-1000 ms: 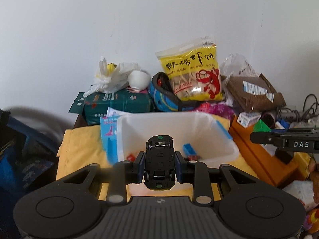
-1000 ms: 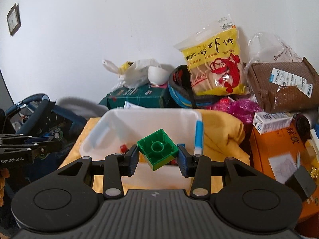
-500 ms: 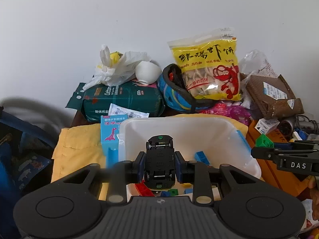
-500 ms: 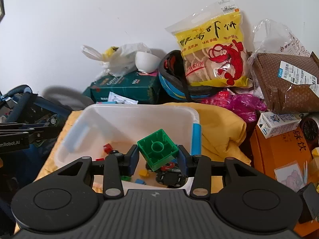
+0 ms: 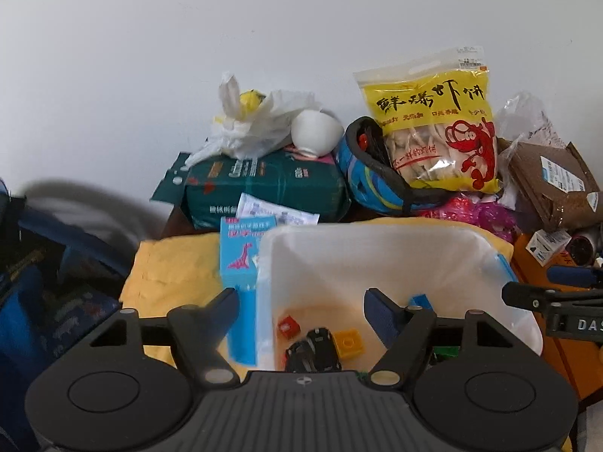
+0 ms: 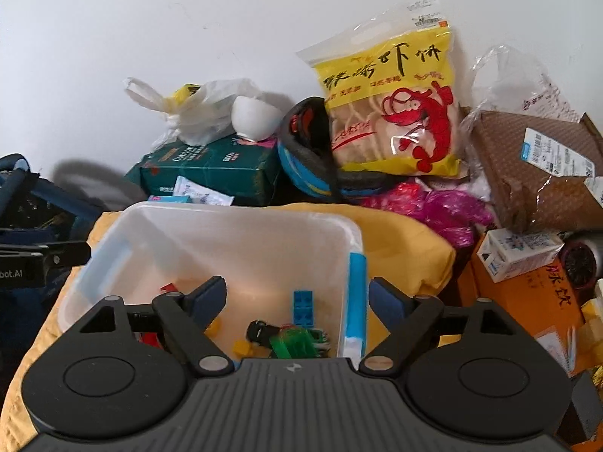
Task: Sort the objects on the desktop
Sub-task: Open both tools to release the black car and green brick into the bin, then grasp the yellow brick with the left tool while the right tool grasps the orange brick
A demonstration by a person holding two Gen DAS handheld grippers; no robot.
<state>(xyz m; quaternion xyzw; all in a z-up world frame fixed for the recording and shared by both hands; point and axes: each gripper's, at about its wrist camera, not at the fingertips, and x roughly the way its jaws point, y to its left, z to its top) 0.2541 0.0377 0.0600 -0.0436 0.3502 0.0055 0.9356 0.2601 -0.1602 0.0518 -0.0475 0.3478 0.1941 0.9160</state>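
Since a second ago both grippers have let go of their loads: the black toy car (image 5: 314, 350) that sat between the left gripper's (image 5: 301, 310) pads and the green plastic building block (image 6: 296, 342) clamped in the right gripper (image 6: 297, 299) now lie on the floor of the translucent white plastic bin (image 5: 377, 237). Both pairs of jaws are opening, spread wide with nothing between them, each hanging over the bin's near part.

Inside the bin, the car rests near the front, with a small red brick (image 5: 288, 326) just to its left and a yellow brick (image 5: 350, 342) touching its right side. A blue brick (image 6: 303, 307) lies beyond the green block, towards the bin's right wall.

The bin stands on a yellow cloth (image 5: 173, 275). A light-blue carton with a pink dinosaur (image 5: 241, 260) leans against the bin's left wall. Behind the bin are a dark green tissue pack (image 5: 264, 188), a blue helmet (image 5: 373, 184) and a yellow shrimp-cracker bag (image 5: 433, 128) against the white wall.
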